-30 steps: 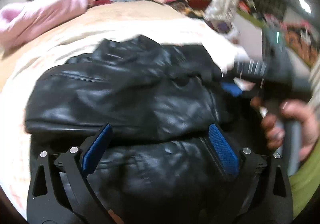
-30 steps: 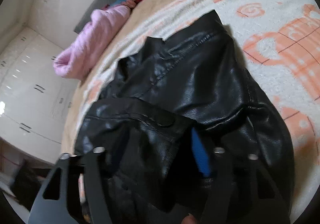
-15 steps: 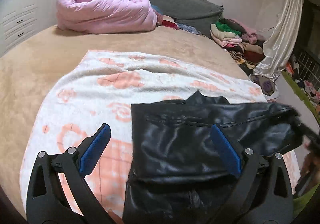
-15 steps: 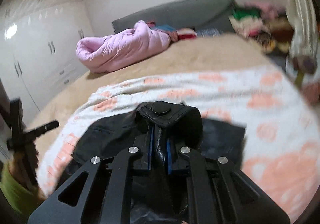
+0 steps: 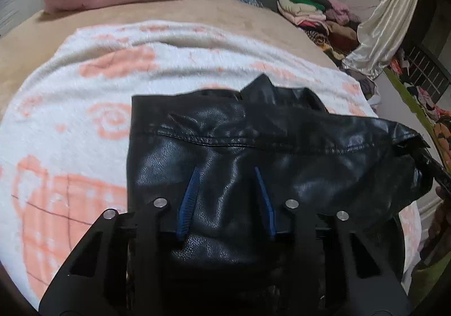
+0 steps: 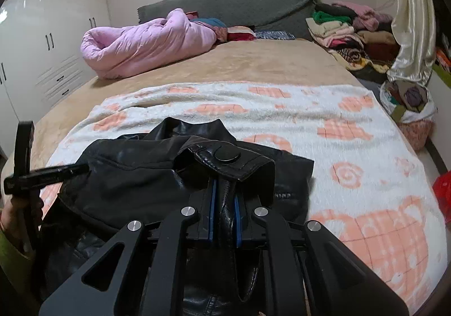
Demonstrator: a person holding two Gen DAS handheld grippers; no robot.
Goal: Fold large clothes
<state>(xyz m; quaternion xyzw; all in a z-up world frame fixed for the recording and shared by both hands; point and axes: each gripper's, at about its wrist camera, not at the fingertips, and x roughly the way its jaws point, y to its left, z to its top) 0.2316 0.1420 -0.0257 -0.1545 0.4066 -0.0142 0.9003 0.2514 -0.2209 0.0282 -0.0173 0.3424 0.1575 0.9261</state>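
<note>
A black leather jacket (image 5: 253, 163) is lying on a white blanket with orange patterns (image 5: 70, 124) that is spread over the near part of a bed with a tan cover (image 6: 267, 62); the jacket is sitting toward the near edge, with its collar pointing to the far side. The left tongs (image 5: 227, 200) are closing at this moment, their blue pads (image 5: 188, 203) standing on either side of a fold of the jacket's leather, which is bulging up between them and looks pressed by both. The right tongs (image 6: 224, 211) are clamped tight on a thin strip of the jacket's edge, and a cuff or tab with a round black snap (image 6: 227, 156) is draping over their tips. In the right wrist view the left tool is showing at the near left as dark bars, with a hand (image 6: 17, 220) wrapping around its handle and a green sleeve below it. In the left wrist view the jacket's right end is being lifted off the blanket toward a dark tool at the right border. At the far end of the bed a rolled pink quilt (image 6: 141, 45) is resting in front of a grey headboard (image 6: 231, 8). A pile of folded clothes (image 6: 352, 31) is sitting to the far right, beside a pale shiny curtain (image 6: 411, 33), and white wardrobe doors (image 6: 50, 42) are lining the left wall
</note>
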